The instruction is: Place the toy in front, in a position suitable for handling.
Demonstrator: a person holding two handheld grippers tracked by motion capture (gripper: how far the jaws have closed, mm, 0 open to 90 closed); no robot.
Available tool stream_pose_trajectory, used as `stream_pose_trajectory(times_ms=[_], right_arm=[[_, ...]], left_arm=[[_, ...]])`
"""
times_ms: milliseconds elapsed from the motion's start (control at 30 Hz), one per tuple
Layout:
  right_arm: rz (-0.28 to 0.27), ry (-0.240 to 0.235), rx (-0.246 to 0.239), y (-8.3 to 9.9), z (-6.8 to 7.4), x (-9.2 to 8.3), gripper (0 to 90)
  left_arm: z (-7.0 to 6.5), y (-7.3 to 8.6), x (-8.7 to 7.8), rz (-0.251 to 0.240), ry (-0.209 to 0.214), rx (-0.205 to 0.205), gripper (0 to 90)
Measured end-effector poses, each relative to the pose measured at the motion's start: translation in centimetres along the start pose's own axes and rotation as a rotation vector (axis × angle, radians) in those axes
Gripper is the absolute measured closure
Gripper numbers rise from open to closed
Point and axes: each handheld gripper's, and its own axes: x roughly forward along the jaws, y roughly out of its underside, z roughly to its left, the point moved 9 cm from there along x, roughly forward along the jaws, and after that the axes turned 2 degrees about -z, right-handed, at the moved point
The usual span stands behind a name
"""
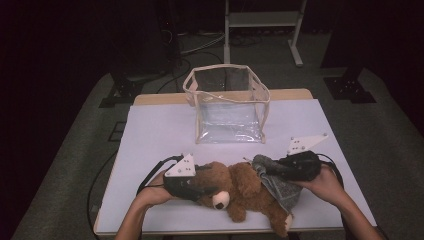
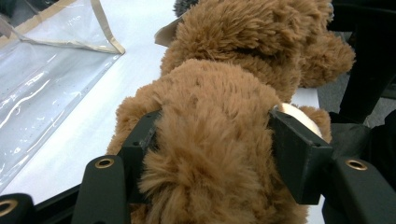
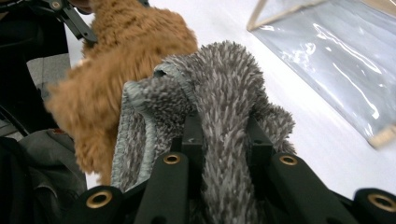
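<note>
From the high view, the bear point(image 1: 240, 192) lies on the white worktop point(image 1: 160, 135) near its 6 o'clock edge, long axis running from about 10 o'clock at the head to 4 o'clock at the feet, muzzle facing 6 o'clock. A grey cloth point(image 1: 277, 182) drapes over its lower body, and a clear bag point(image 1: 227, 105) stands open-topped toward 12 o'clock, well apart from the bear. The left claw point(image 1: 200, 186) comes in from 9 o'clock and the right claw point(image 1: 272, 167) from 3 o'clock. The left gripper view adds what the high view hides: both black pads point(image 2: 299, 149) press into the fur of the bear point(image 2: 219, 121), gripping its head, with the bag point(image 2: 42, 70) lying toward 10 o'clock. The right gripper view shows that claw pinched tight on a fold of the cloth point(image 3: 224, 107), the bear point(image 3: 121, 70) beyond it at 11 o'clock and the bag point(image 3: 336, 51) at 2 o'clock.
</note>
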Motion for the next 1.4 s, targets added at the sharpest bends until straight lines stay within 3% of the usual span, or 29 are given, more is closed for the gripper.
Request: stream_pose_trajectory(times_ms=[200, 500, 800, 967, 1133, 1267, 1400], right_arm=[[0.001, 0.014, 0.024, 0.9, -0.6, -0.8, 74.9], [0.000, 0.010, -0.018, -0.5, -0.2, 0.4, 74.9], [0.011, 0.055, 0.055, 2.3, -2.0, -1.8, 74.8], [-0.002, 0.043, 0.098, 3.3, -2.3, -2.6, 74.8], [-0.005, 0.025, 0.069, 1.8, -1.7, -2.0, 74.8], [0.005, -0.013, 0.016, 0.2, -0.5, -0.3, 74.8], [0.016, -0.026, 0.005, -0.1, -0.2, 0.7, 74.9]], left_arm=[[0.0, 0.0, 0.0, 0.002, 0.001, 0.001, 39.3], [0.0, 0.2, -0.1, 0.006, 0.000, 0.003, 39.5], [-0.1, 0.1, -0.1, 0.008, 0.001, 0.012, 39.5], [-0.1, 0.0, 0.0, 0.011, 0.002, 0.018, 39.5], [-0.1, 0.0, 0.0, 0.014, 0.002, 0.017, 39.4], [0.0, 0.0, -0.1, 0.015, 0.003, 0.017, 39.2], [0.1, 0.1, -0.2, 0.008, 0.005, -0.002, 37.6]])
